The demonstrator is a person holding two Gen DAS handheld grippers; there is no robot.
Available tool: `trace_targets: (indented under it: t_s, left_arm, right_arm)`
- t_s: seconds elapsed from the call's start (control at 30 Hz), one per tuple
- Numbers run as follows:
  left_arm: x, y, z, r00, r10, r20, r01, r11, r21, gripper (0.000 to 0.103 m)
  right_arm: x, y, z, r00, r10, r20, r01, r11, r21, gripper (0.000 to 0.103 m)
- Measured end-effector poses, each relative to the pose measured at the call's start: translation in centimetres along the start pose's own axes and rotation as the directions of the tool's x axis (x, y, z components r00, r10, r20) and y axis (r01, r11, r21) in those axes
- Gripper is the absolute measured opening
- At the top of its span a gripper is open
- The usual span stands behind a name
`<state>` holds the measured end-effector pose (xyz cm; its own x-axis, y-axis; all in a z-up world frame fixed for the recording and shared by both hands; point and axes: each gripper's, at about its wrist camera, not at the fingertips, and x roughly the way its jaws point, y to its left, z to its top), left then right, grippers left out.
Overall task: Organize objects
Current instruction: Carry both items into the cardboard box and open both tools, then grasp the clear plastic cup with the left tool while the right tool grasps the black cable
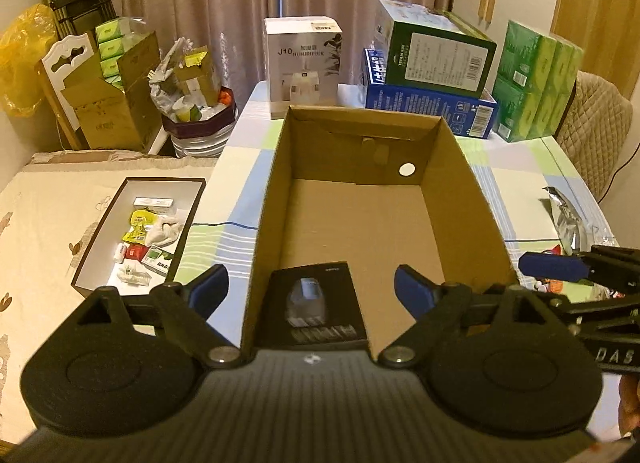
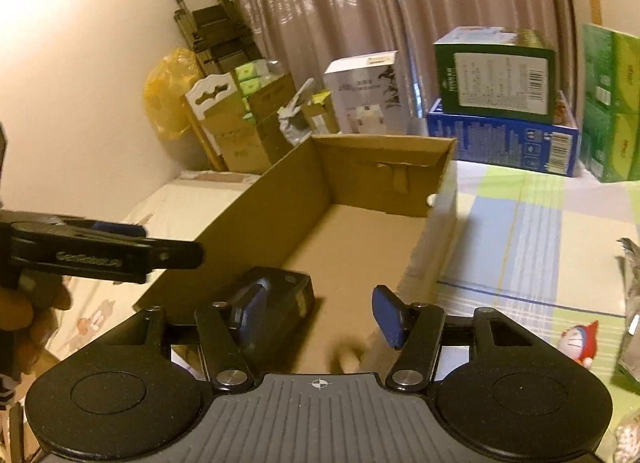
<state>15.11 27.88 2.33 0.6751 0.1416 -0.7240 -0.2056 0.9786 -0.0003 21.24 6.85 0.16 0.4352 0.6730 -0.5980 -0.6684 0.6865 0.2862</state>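
Note:
An open brown cardboard box (image 1: 460, 191) stands on the checked tablecloth. A black product box (image 1: 316, 307) lies flat on its floor at the near end. My left gripper (image 1: 310, 289) hangs over that near end, open wide, its blue pads (image 1: 208, 287) well clear of the black box on both sides. In the right wrist view the black box (image 2: 288, 287) sits just behind the left pad of my right gripper (image 2: 320, 313), which is open with its other pad apart from it. Each gripper shows at the edge of the other's view: the right one (image 1: 560, 269), the left one (image 2: 120, 247).
Behind the cardboard box stand a white humidifier box (image 1: 302, 63), a green box (image 1: 436, 51) on a blue one, and green tissue packs (image 1: 536, 83). A shallow tray (image 1: 120, 203) of small items lies on the left. A foil bag (image 1: 568, 219) and a small toy (image 2: 584, 343) lie on the right.

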Motion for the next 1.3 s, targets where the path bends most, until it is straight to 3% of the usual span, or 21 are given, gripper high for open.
trace_targets:
  t_s: [0.23,0.53,0.93,1.13,1.3]
  left_arm:
    - [-2.3,-0.3,-1.1,1.0,-0.02,0.02,0.021,0.999,-0.025,0.088]
    - [-6.8,-3.8,-2.7,0.995,-0.068,0.067,0.07,0.997,-0.032,0.088]
    - [-11.4,-12.6,-4.3,0.972,-0.201,0.119,0.2,0.98,0.025,0.098]
    - [-10.6,-17.9,-5.2,0.964,-0.251,0.089,0.243,0.966,0.093,0.101]
    - [-9.2,-21.0,-6.2,0.955,-0.291,0.066,0.28,0.951,0.133,0.102]
  right_arm:
    - [-4.1,-0.4,-0.8,0.997,-0.066,0.045,0.066,0.998,0.015,0.057]
    - [-12.4,-0.4,-3.5,0.978,-0.182,0.103,0.177,0.982,0.058,0.058]
    - [-23.2,-4.8,-8.8,0.913,-0.384,0.135,0.367,0.921,0.132,0.066]
    - [-26.0,-8.0,-11.2,0.878,-0.465,0.112,0.44,0.877,0.194,0.072]
    - [-27.2,-10.2,-12.7,0.87,-0.484,0.094,0.455,0.861,0.227,0.074]
